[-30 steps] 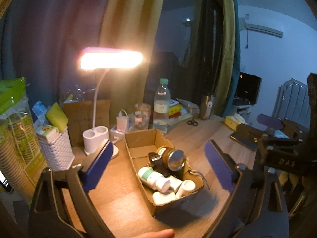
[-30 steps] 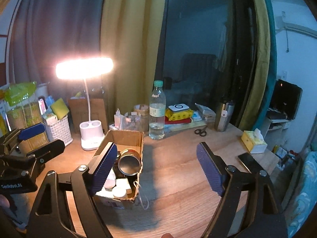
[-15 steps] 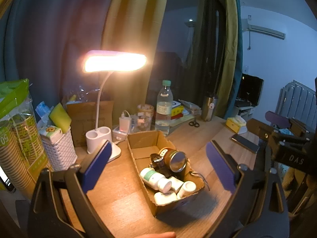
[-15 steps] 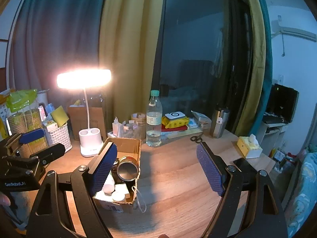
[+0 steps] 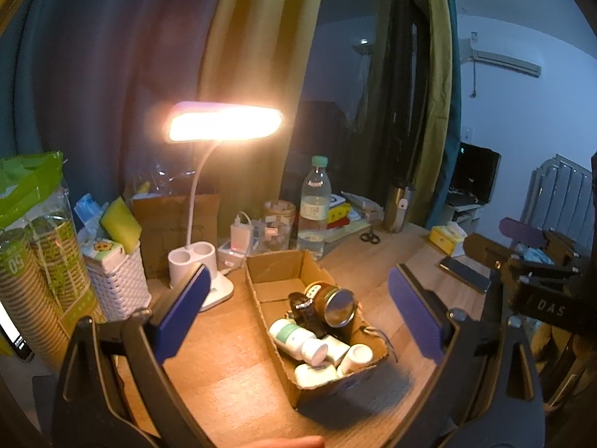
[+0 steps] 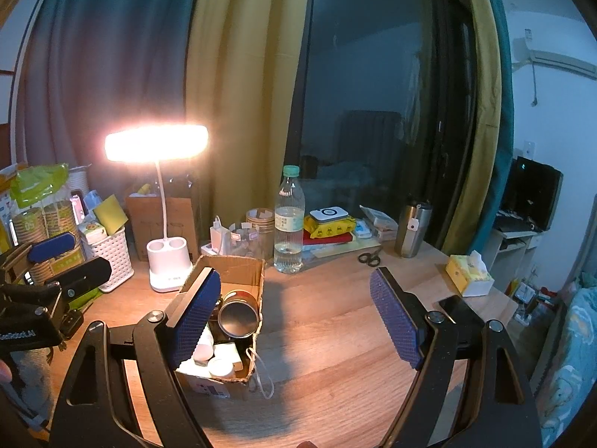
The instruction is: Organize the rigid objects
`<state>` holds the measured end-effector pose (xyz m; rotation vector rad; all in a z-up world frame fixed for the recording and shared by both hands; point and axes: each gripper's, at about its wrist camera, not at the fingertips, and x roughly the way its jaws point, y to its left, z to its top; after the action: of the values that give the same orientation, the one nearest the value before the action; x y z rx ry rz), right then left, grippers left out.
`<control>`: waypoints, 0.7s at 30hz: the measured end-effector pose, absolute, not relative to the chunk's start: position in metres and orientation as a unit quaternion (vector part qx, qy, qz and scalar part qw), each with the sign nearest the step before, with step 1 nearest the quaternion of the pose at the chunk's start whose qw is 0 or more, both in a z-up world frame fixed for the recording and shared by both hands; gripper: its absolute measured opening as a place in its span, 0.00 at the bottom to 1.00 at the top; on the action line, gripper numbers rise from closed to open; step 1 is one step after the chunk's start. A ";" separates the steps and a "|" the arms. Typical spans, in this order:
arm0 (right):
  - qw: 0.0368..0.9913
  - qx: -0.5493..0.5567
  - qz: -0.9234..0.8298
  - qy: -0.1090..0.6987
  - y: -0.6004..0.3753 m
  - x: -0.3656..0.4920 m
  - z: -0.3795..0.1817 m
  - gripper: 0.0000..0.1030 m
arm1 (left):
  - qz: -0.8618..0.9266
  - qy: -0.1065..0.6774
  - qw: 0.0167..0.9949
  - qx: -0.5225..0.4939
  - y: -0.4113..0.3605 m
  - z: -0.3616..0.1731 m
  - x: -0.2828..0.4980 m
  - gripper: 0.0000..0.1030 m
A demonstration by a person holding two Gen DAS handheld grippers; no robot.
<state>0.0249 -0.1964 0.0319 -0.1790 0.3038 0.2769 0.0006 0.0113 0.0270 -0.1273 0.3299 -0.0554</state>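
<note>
An open cardboard box [image 5: 274,263] lies on the wooden desk. It holds a brown jar with a metal lid [image 5: 334,302] lying on its side, a dark object [image 5: 304,311] and several white bottles [image 5: 294,336]. My left gripper [image 5: 298,313] hovers open above the box's near end, with nothing between its blue pads. In the right wrist view the same box [image 6: 238,265] and jar [image 6: 238,313] sit behind the left pad of my right gripper [image 6: 294,321], which is open and holds nothing. Each gripper shows at the edge of the other's view: left gripper [image 6: 67,259], right gripper [image 5: 503,239].
A lit desk lamp [image 5: 224,123], water bottle [image 5: 315,205], white basket [image 5: 115,280] and stacked paper cups [image 5: 37,280] crowd the desk's back and left. On the right lie scissors [image 6: 369,258], a steel tumbler [image 6: 414,229], a tissue box [image 6: 470,272] and a phone [image 6: 459,306].
Both views have drifted only slightly. The box and its contents lie as before, and both grippers stay open.
</note>
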 end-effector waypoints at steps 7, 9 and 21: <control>0.975 -0.089 0.137 0.151 -0.197 0.025 0.032 0.83 | -0.025 0.164 0.984 -0.063 0.011 0.028 0.000 0.94; 0.975 -0.089 0.137 0.151 -0.197 0.025 0.032 0.83 | -0.024 0.164 0.984 -0.063 0.011 0.028 -0.001 0.94; 0.975 -0.089 0.137 0.151 -0.197 0.025 0.032 0.82 | -0.028 0.163 0.985 -0.057 0.010 0.028 -0.001 0.94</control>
<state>0.0254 -0.1966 0.0320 -0.1787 0.3053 0.2768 -0.0006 0.0096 0.0278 -0.1142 0.3283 -0.0558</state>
